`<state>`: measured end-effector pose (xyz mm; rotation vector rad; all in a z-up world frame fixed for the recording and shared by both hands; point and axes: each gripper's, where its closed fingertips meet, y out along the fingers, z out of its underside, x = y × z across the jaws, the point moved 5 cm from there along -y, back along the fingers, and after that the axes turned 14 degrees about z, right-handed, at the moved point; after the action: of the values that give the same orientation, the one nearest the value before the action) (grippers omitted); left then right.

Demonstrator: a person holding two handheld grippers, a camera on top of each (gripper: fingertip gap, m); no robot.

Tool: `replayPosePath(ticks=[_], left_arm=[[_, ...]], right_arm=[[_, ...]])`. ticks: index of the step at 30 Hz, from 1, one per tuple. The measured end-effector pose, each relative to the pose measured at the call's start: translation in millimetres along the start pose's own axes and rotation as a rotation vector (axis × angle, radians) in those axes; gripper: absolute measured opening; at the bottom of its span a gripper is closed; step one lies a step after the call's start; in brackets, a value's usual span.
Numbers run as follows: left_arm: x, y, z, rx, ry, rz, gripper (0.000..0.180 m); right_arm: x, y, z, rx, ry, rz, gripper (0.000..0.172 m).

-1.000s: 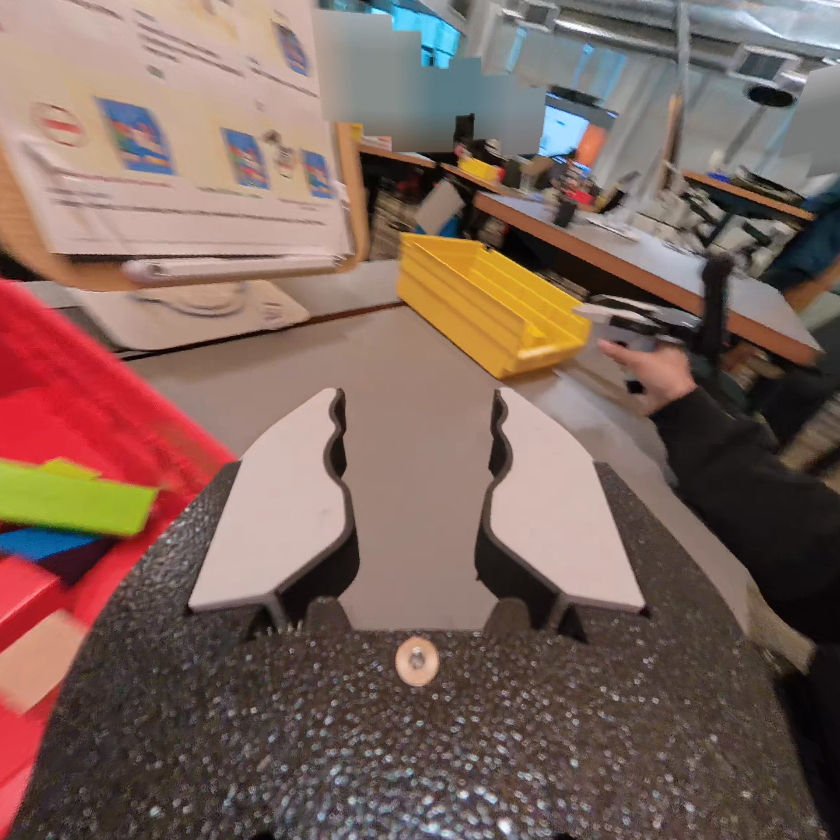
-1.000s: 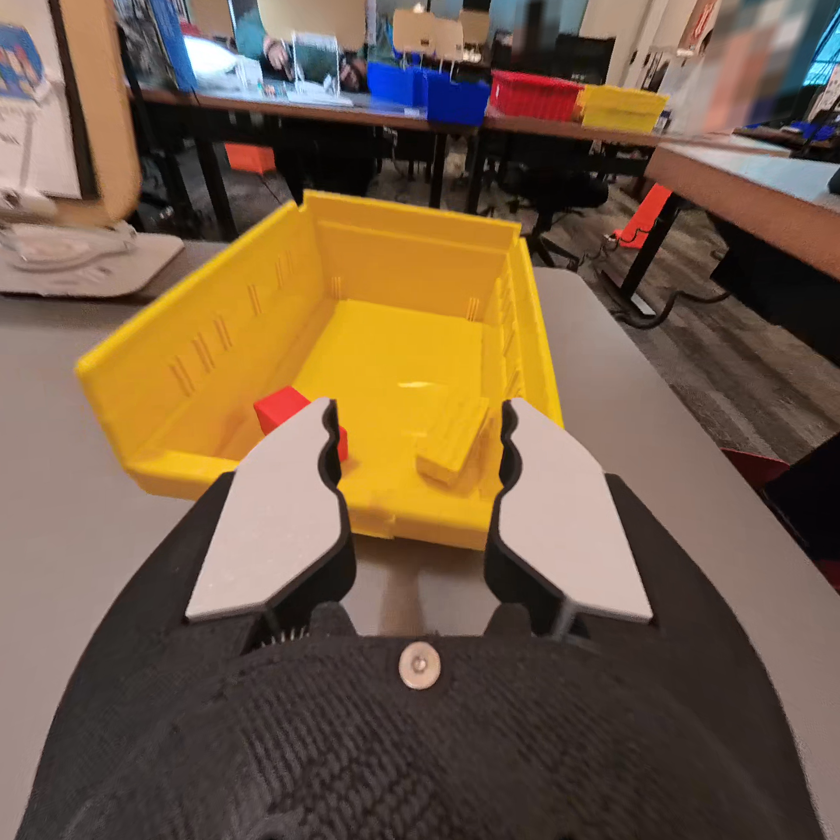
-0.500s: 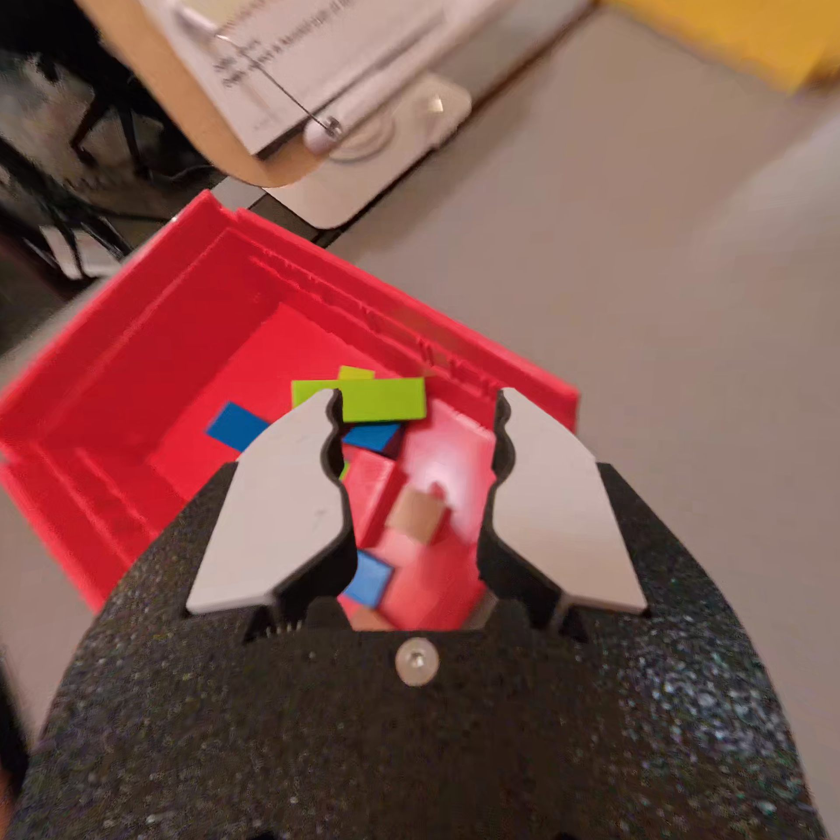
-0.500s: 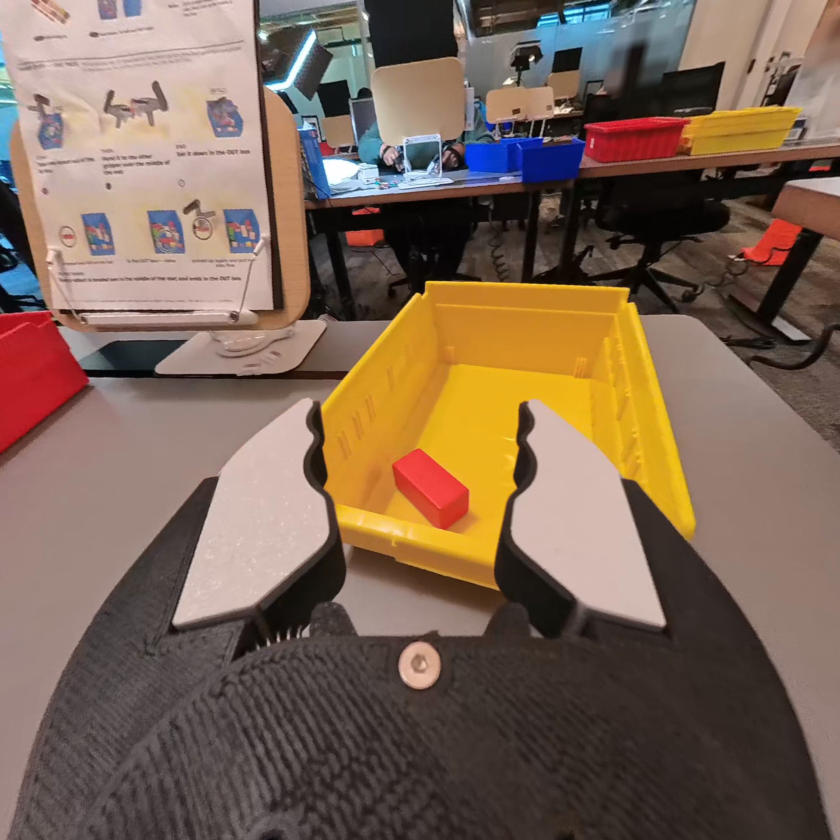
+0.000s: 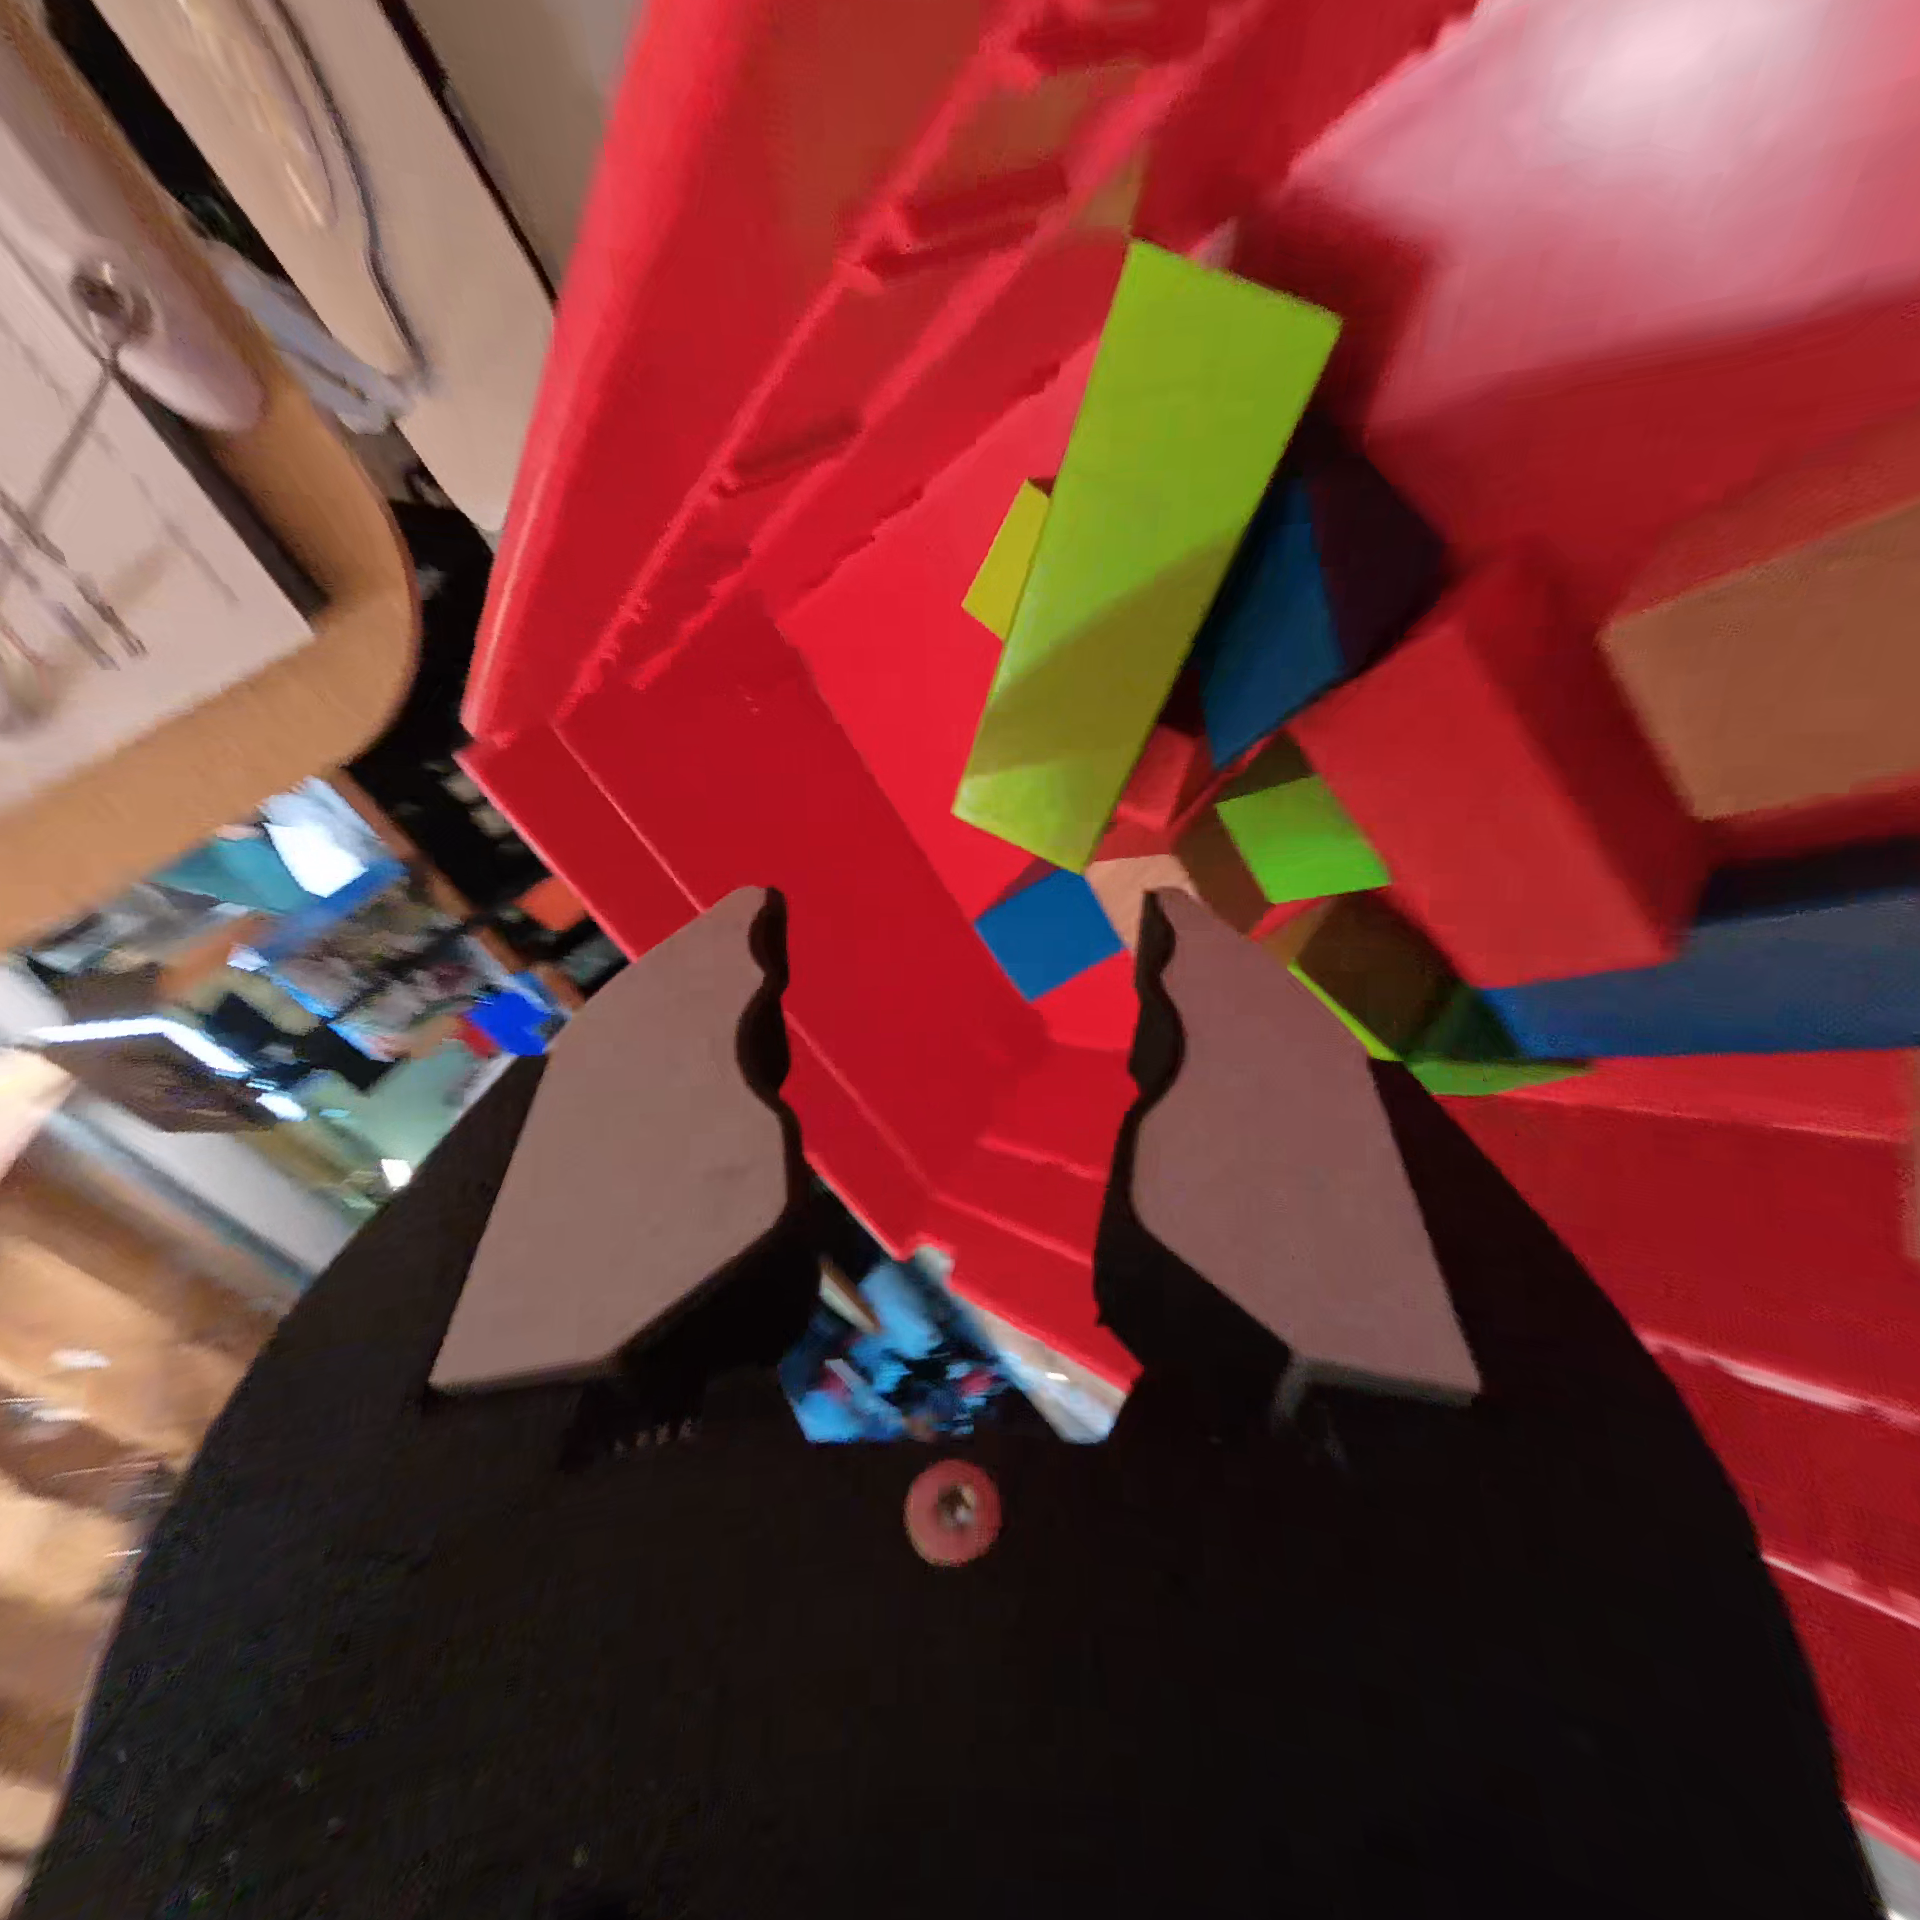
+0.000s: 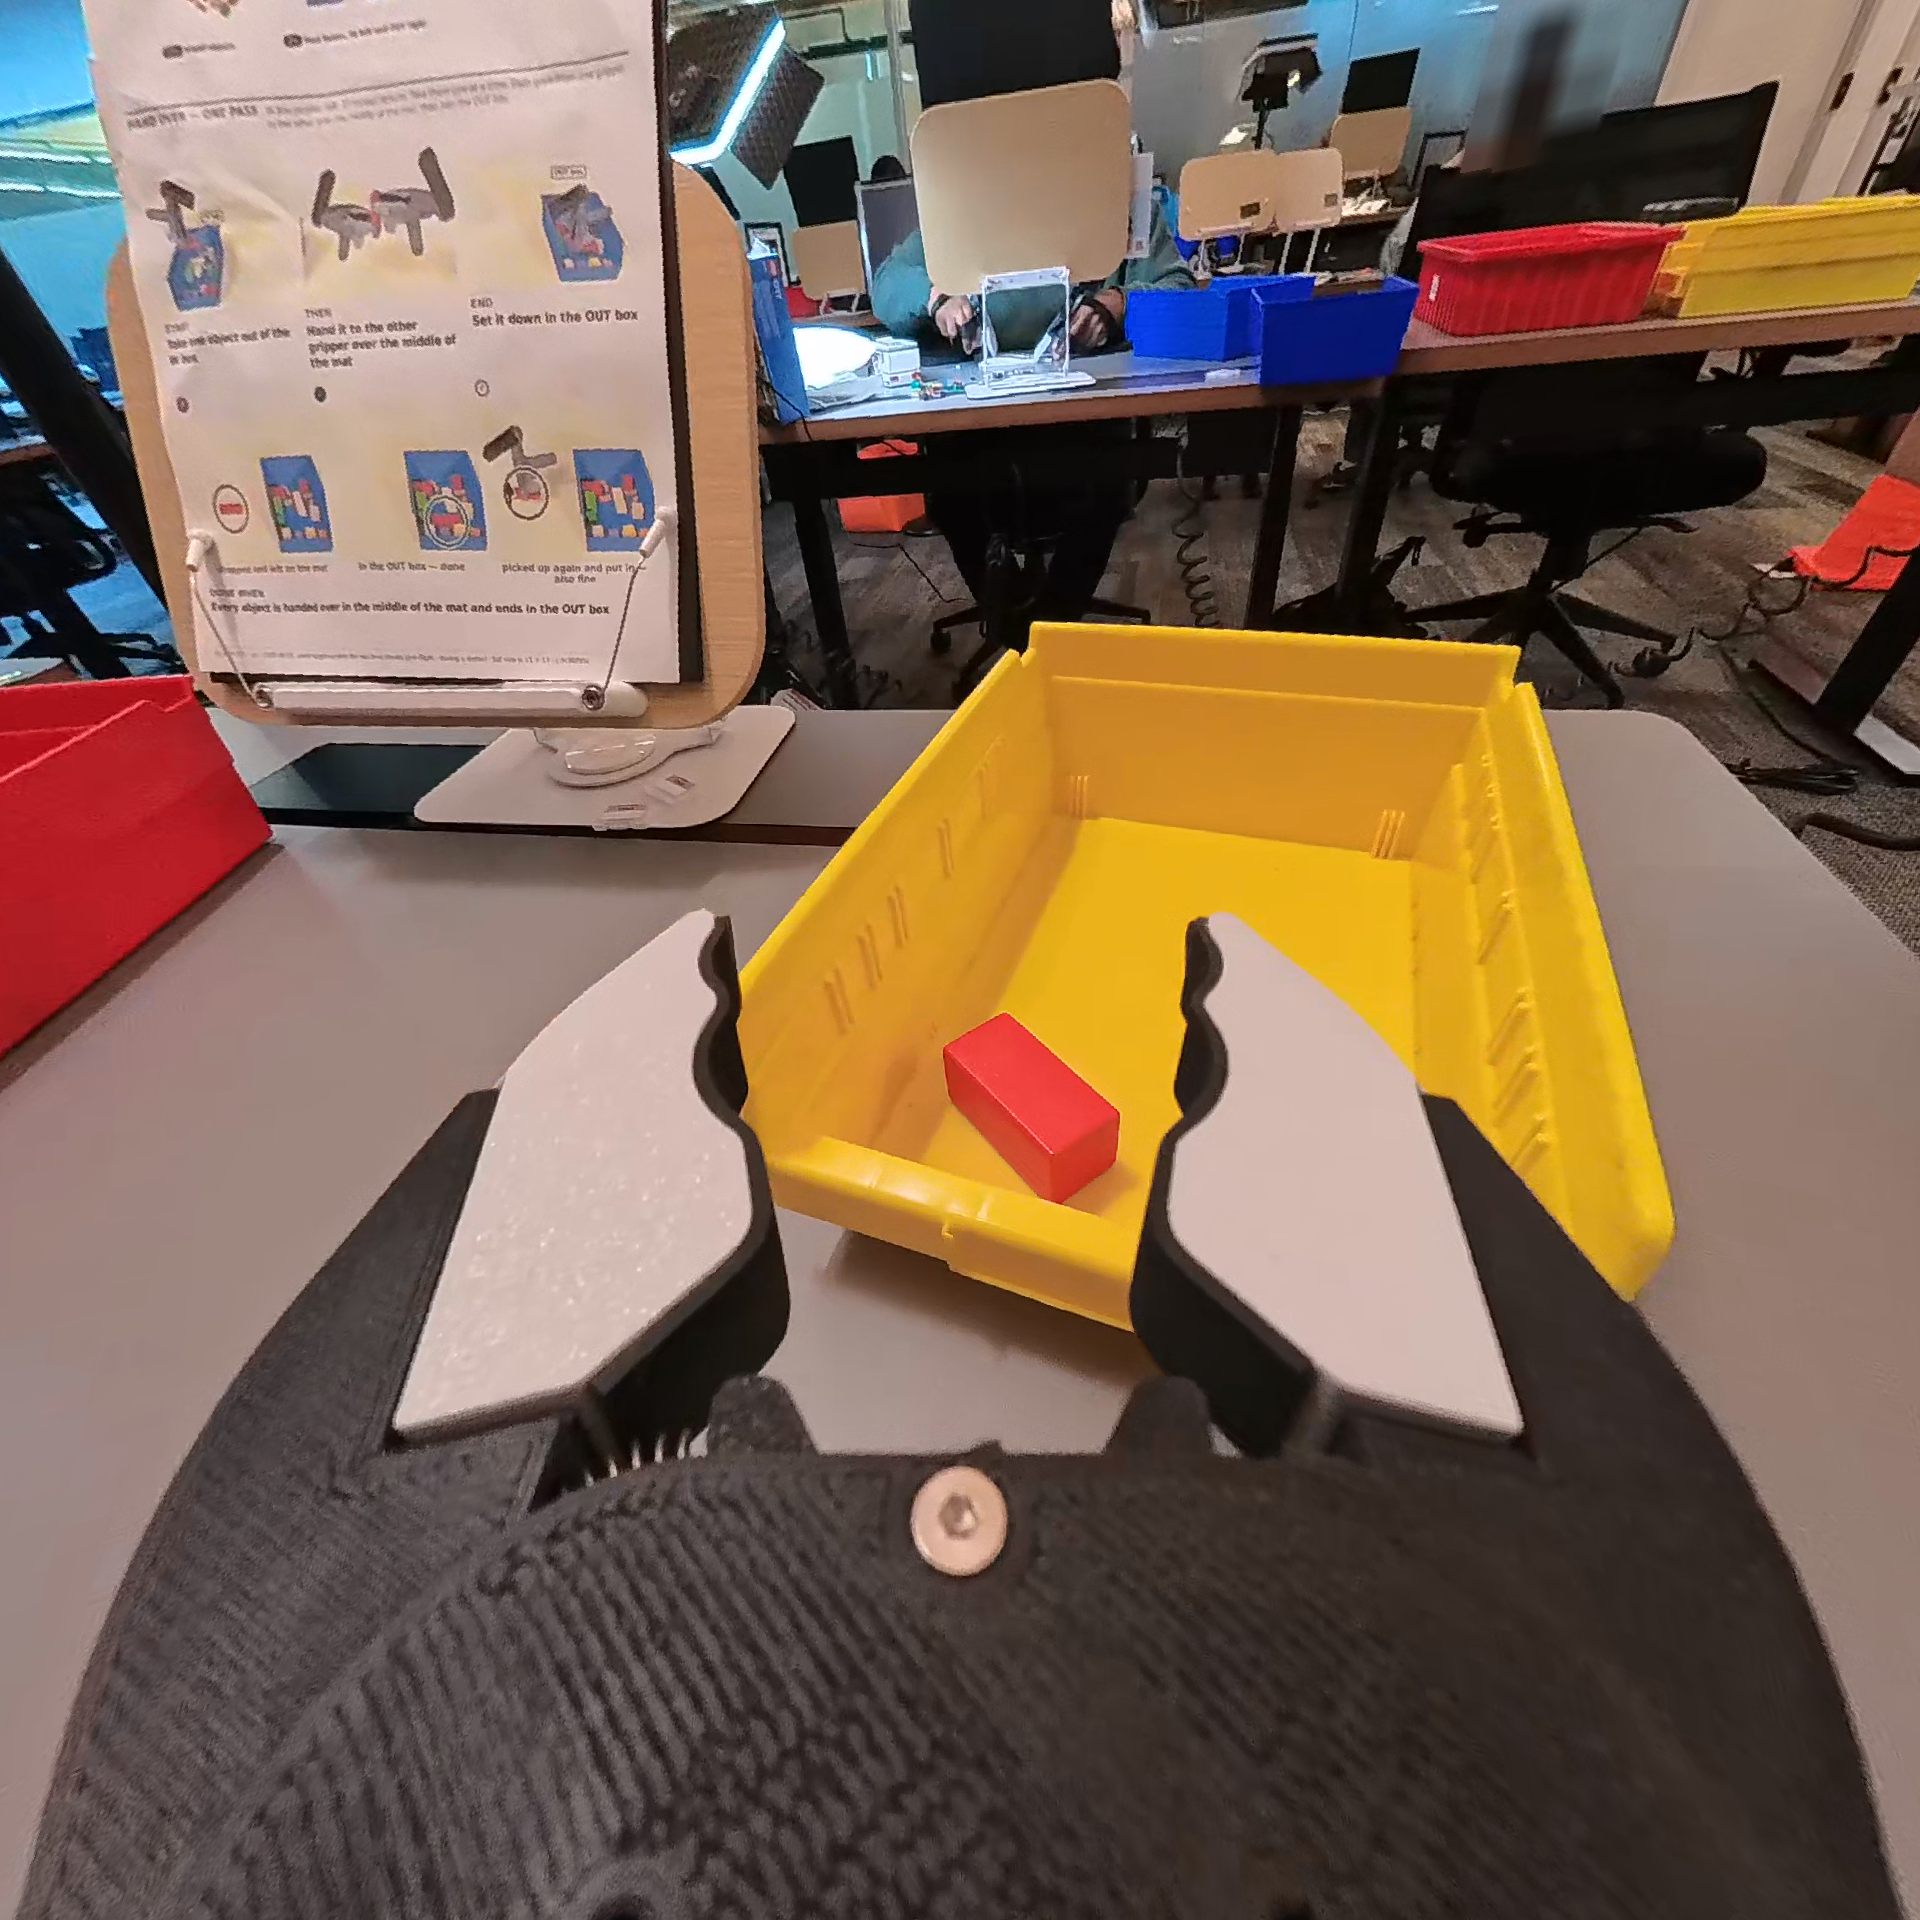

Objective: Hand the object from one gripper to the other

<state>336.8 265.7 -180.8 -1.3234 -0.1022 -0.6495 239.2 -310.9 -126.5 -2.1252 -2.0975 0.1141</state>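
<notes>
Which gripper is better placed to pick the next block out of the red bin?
Left. The left gripper is open right at the red bin, close to the piled blocks. The right gripper, also open, faces the yellow bin instead.
</notes>
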Motion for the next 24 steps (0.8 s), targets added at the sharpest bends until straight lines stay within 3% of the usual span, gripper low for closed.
replayPosePath(ticks=[1, 11, 16, 20, 24], left_arm=[[2.1, 4.3, -1.2, 0.02, 0.056, -0.024, 0.059], [0.5, 24.4, -14.5, 0.003, 0.23, 0.149, 0.06], [-1.5, 35.3, -15.2, 0.032, 0.244, 0.263, 0.048], [-3.2, 39.6, -16.9, 0.032, 0.193, 0.326, 0.034], [-1.6, 33.9, -8.8, 0.052, 0.041, 0.364, 0.034]], right_arm=[[-1.0, 0.4, 0.6, 0.001, 0.001, 0.002, 0.082], [-9.9, 8.8, 11.9, 0.035, 0.021, 0.006, 0.083], [-10.9, 11.9, 17.4, 0.055, 0.02, 0.005, 0.083], [-12.3, 12.7, 18.7, 0.058, 0.026, 0.007, 0.083], [-10.2, 12.5, 18.0, 0.058, 0.035, -0.004, 0.083]])
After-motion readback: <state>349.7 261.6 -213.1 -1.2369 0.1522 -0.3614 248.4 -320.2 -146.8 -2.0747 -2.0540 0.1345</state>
